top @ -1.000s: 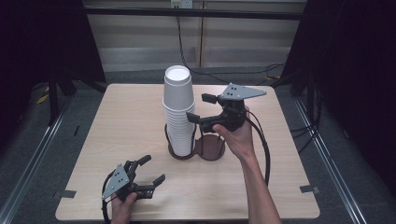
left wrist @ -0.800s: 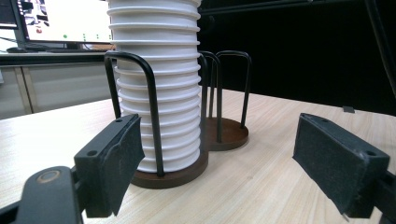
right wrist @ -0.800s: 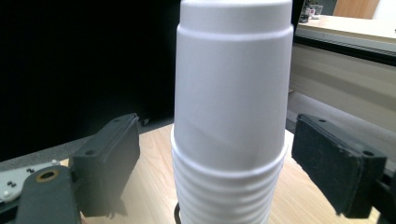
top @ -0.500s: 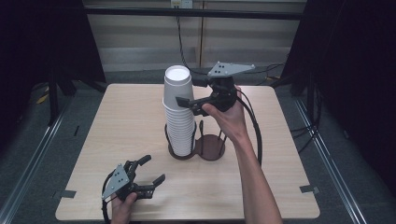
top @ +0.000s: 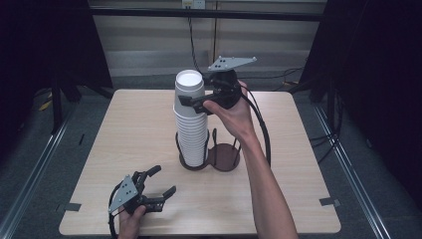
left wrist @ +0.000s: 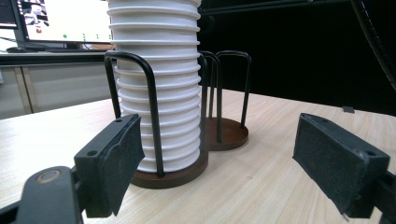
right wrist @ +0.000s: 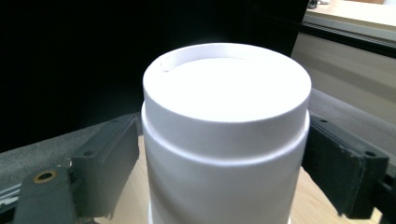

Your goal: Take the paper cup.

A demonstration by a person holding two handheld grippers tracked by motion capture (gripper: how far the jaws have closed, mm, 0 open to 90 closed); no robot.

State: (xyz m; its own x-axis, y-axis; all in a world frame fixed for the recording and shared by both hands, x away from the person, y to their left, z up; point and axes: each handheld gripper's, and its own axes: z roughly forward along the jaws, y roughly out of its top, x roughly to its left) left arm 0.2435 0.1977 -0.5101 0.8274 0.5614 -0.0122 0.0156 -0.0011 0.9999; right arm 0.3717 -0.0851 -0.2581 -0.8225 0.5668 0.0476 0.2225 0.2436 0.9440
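A tall stack of white paper cups [top: 191, 127] stands upside down in the left ring of a dark wire cup holder [top: 225, 158] at the table's middle. My right gripper [top: 192, 98] is raised to the top cup [right wrist: 226, 116]. Its jaws are spread wide on either side of that cup, with the pads [right wrist: 109, 163] at or just off its wall. My left gripper [top: 164, 180] rests open near the front left of the table. It faces the stack [left wrist: 159, 84] and the holder's base [left wrist: 173, 176], and nothing lies between its pads [left wrist: 114, 158].
The holder's right ring [left wrist: 229, 133] holds no cups. The wooden table [top: 308, 149] has bare room all round the holder. Cables trail from my right gripper down past the forearm [top: 263, 174]. Dark curtains and a rail stand behind the table.
My right gripper has risen from beside the holder's right ring up to the top of the stack and now straddles the top cup. The left gripper has stayed put.
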